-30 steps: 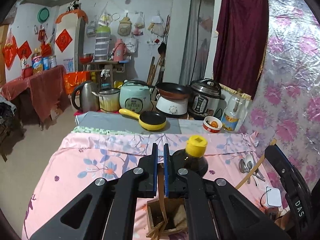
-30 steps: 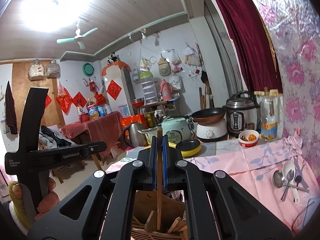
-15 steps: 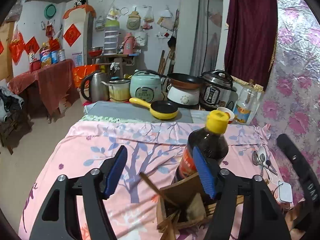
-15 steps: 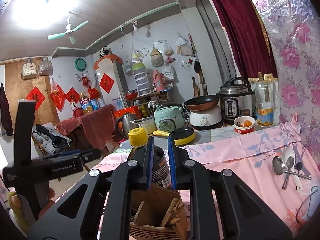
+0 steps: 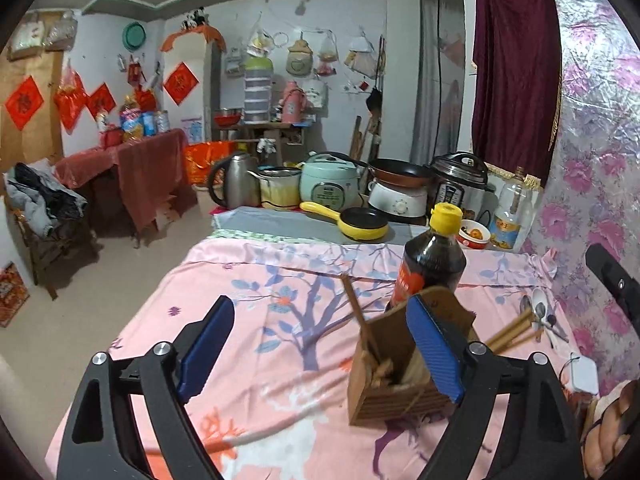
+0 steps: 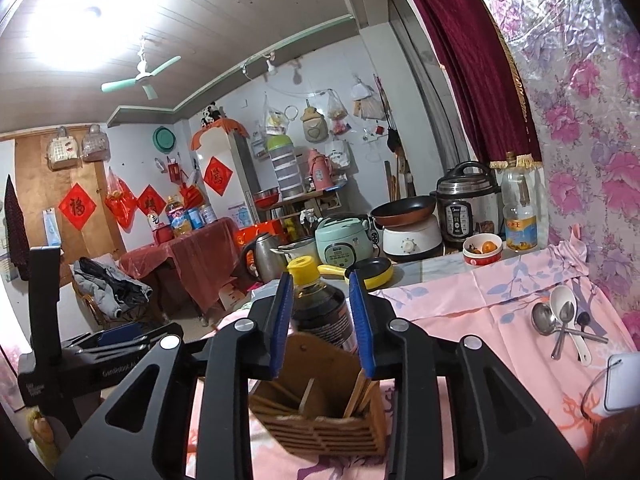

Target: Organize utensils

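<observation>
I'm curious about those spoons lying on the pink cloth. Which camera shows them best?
The right wrist view: the spoons lie in the open, a white one and metal ones crossing. In the left wrist view the spoons are small near the edge, partly behind the chopsticks.

"genrobot.ai" on the left tool's black body (image 6: 116,370), red diamond wall signs (image 6: 77,207) with chinese characters

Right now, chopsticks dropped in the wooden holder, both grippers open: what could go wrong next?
1. The chopsticks lean far out of the wooden holder; a brush from the left gripper could flip them out.
2. The tall sauce bottle stands right behind the holder, framed by the right gripper; pushing forward might topple it.
</observation>
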The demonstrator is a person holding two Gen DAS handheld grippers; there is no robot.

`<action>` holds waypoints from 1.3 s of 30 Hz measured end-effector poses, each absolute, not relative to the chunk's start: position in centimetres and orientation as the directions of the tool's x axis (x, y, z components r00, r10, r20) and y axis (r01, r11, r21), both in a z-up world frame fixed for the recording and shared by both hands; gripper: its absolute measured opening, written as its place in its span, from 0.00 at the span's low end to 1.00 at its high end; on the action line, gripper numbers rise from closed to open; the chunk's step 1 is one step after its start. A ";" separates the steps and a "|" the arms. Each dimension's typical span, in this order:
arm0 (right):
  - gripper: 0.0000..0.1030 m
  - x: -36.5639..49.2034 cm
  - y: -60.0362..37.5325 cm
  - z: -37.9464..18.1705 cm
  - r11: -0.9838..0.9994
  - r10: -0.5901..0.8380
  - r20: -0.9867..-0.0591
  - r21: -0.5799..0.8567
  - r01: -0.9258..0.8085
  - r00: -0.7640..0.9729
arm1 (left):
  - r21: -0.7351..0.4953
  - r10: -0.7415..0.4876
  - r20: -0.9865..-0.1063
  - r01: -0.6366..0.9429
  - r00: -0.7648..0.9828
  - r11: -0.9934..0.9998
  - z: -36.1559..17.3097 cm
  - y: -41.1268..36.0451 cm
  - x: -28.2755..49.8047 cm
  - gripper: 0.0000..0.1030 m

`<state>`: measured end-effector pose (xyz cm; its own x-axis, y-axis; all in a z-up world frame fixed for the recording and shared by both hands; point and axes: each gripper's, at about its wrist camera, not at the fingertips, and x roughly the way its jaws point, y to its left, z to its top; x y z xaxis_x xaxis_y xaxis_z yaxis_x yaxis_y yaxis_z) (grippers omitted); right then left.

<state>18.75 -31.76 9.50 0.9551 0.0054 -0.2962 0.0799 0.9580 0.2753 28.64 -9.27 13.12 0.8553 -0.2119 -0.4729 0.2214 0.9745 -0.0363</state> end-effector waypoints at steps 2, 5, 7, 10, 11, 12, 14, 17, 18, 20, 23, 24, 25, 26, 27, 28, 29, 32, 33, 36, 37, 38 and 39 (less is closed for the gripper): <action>0.35 17.7 -31.3 9.7 0.958 0.004 -0.298 0.273 0.081 0.955 | -0.029 -0.195 -0.459 0.205 0.867 0.978 13.2 -8.9 27.0 0.89; 0.43 15.9 -30.7 10.0 0.958 -0.008 -0.296 0.270 0.091 0.955 | -0.027 -0.178 -0.441 0.185 0.880 0.982 13.3 -8.2 24.9 0.92; 0.48 14.5 -30.1 10.1 0.958 -0.015 -0.295 0.269 0.098 0.955 | -0.024 -0.166 -0.426 0.173 0.889 0.985 13.4 -7.8 23.2 0.93; 0.58 12.8 -29.4 10.2 0.958 -0.019 -0.300 0.267 0.104 0.954 | -0.009 -0.144 -0.408 0.154 0.901 0.988 13.6 -7.3 21.2 0.94; 0.63 12.0 -29.0 10.3 0.958 -0.020 -0.300 0.268 0.104 0.954 | -0.007 -0.138 -0.401 0.147 0.906 0.989 13.7 -7.1 20.4 0.94; 0.65 11.4 -28.7 10.3 0.958 -0.021 -0.301 0.266 0.105 0.953 | -0.006 -0.134 -0.395 0.143 0.909 0.990 13.9 -6.8 19.6 0.94; 0.73 10.0 -27.8 10.6 0.964 -0.032 -0.307 0.242 0.111 0.951 | -0.009 -0.130 -0.387 0.138 0.913 0.990 14.1 -6.3 18.3 0.94; 0.82 8.2 -26.8 10.9 0.970 -0.056 -0.302 0.211 0.124 0.952 | -0.015 -0.127 -0.384 0.131 0.915 0.991 14.2 -5.6 16.3 0.94; 0.83 7.5 -26.6 11.1 0.971 -0.066 -0.297 0.201 0.130 0.953 | -0.016 -0.126 -0.383 0.129 0.915 0.991 14.1 -5.5 15.8 0.94; 0.87 6.0 -25.8 11.3 0.974 -0.082 -0.284 0.179 0.137 0.955 | -0.017 -0.121 -0.384 0.124 0.916 0.992 14.0 -5.2 14.8 0.94; 0.90 4.3 -25.1 11.3 0.978 -0.102 -0.278 0.150 0.148 0.955 | -0.013 -0.116 -0.388 0.121 0.914 0.993 13.7 -4.9 13.4 0.94; 0.91 3.7 -24.9 11.1 0.977 -0.111 -0.277 0.144 0.156 0.954 | -0.008 -0.113 -0.388 0.119 0.915 0.993 13.5 -4.9 12.9 0.94; 0.92 3.3 -24.8 10.9 0.977 -0.121 -0.276 0.140 0.164 0.954 | 0.000 -0.108 -0.386 0.117 0.916 0.993 13.3 -4.9 12.3 0.94; 0.92 2.6 -24.8 10.6 0.976 -0.127 -0.275 0.136 0.169 0.953 | 0.004 -0.105 -0.384 0.116 0.917 0.993 13.1 -5.0 11.7 0.94; 0.93 2.2 -24.8 10.4 0.975 -0.132 -0.277 0.135 0.175 0.952 | 0.007 -0.104 -0.381 0.115 0.919 0.993 13.0 -4.9 11.3 0.94; 0.93 1.8 -24.9 10.0 0.973 -0.143 -0.284 0.136 0.187 0.948 | 0.009 -0.102 -0.379 0.114 0.920 0.993 12.8 -4.9 10.9 0.94; 0.93 1.4 -25.1 9.6 0.971 -0.151 -0.289 0.138 0.197 0.945 | 0.012 -0.099 -0.376 0.111 0.921 0.994 12.5 -4.9 10.3 0.94; 0.93 0.9 -25.8 8.5 0.964 -0.170 -0.316 0.141 0.223 0.934 | 0.020 -0.088 -0.373 0.102 0.924 0.995 11.7 -4.8 9.3 0.94; 0.93 1.0 -25.9 8.2 0.963 -0.173 -0.326 0.141 0.229 0.929 | 0.024 -0.084 -0.376 0.100 0.923 0.995 11.4 -5.0 9.1 0.94; 0.93 1.3 -26.4 7.0 0.959 -0.160 -0.370 0.160 0.232 0.915 | 0.027 -0.075 -0.391 0.093 0.917 0.995 10.7 -5.4 9.0 0.94; 0.93 1.4 -26.5 6.7 0.960 -0.148 -0.382 0.168 0.226 0.912 | 0.027 -0.082 -0.397 0.101 0.914 0.995 10.5 -5.6 9.0 0.94; 0.93 1.4 -26.5 6.5 0.960 -0.145 -0.386 0.168 0.224 0.911 | 0.027 -0.082 -0.398 0.101 0.914 0.994 10.4 -5.7 9.0 0.94; 0.93 1.5 -26.5 6.4 0.961 -0.144 -0.389 0.165 0.223 0.910 | 0.025 -0.083 -0.398 0.101 0.914 0.995 10.4 -5.8 9.1 0.94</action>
